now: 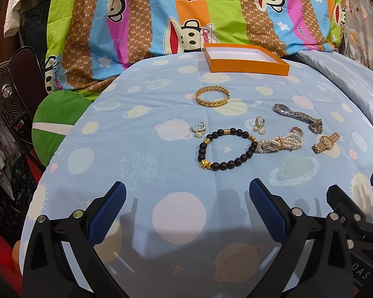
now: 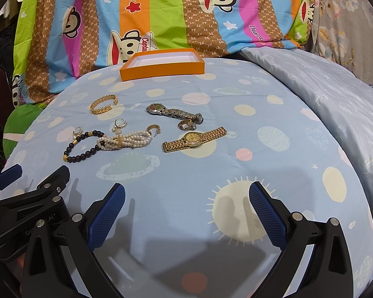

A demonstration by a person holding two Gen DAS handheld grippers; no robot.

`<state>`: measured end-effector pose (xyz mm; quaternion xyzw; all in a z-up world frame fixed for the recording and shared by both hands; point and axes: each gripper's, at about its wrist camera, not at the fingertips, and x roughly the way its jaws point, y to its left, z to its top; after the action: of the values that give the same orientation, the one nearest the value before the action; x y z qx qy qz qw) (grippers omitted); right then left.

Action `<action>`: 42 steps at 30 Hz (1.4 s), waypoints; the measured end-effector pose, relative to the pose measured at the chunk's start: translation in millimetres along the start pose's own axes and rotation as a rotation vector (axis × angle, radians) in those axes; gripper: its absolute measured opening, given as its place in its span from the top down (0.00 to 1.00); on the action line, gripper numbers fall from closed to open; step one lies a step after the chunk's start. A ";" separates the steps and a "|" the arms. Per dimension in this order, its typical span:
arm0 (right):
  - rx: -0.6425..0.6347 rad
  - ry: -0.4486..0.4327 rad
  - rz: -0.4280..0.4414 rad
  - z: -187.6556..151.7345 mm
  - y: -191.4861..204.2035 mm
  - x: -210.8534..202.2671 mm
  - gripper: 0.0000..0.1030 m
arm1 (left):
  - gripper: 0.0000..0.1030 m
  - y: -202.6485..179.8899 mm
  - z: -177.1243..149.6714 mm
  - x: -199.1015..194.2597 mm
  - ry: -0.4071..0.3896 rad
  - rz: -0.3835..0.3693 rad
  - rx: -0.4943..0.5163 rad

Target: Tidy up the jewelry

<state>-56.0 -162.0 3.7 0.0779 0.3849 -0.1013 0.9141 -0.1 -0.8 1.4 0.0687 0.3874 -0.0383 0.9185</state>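
An empty orange box (image 1: 246, 59) (image 2: 161, 65) sits at the far end of the blue bedspread. Before it lie a gold cuff bracelet (image 1: 212, 96) (image 2: 104, 104), a dark bead bracelet (image 1: 225, 152) (image 2: 83, 145), a pearl bracelet (image 1: 279, 144) (image 2: 123, 141), a silver watch (image 1: 296, 115) (image 2: 174, 112), a gold watch (image 1: 325, 142) (image 2: 194, 139) and small earrings (image 1: 199, 128) (image 2: 118, 125). My left gripper (image 1: 187, 193) is open and empty, short of the bead bracelet. My right gripper (image 2: 186, 193) is open and empty, short of the gold watch.
A striped monkey-print pillow (image 1: 186, 12) (image 2: 161, 12) rises behind the box. A green cushion (image 1: 59, 121) and a fan (image 1: 5, 94) stand at the left. A pale blue quilt (image 2: 323, 94) lies bunched at the right.
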 end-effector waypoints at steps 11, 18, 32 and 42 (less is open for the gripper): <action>0.219 0.074 0.112 6.0 -39.8 15.7 0.10 | 0.05 30.8 -1.4 1.3 0.016 -0.055 -0.064; 0.222 0.102 0.102 26.2 -32.1 38.3 0.30 | 0.05 46.5 4.7 6.3 0.011 -0.045 -0.027; 0.240 0.092 -0.067 50.5 -10.6 63.9 0.63 | 0.05 54.6 6.7 19.0 0.034 -0.115 -0.078; 0.082 0.109 -0.029 39.3 -21.8 53.1 0.81 | 0.05 55.6 6.4 20.1 0.040 -0.133 -0.085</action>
<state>2.0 -198.5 -8.8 0.1149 0.4306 -0.1259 0.8863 25.3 52.8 -3.3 0.0046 0.4107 -0.0814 0.9081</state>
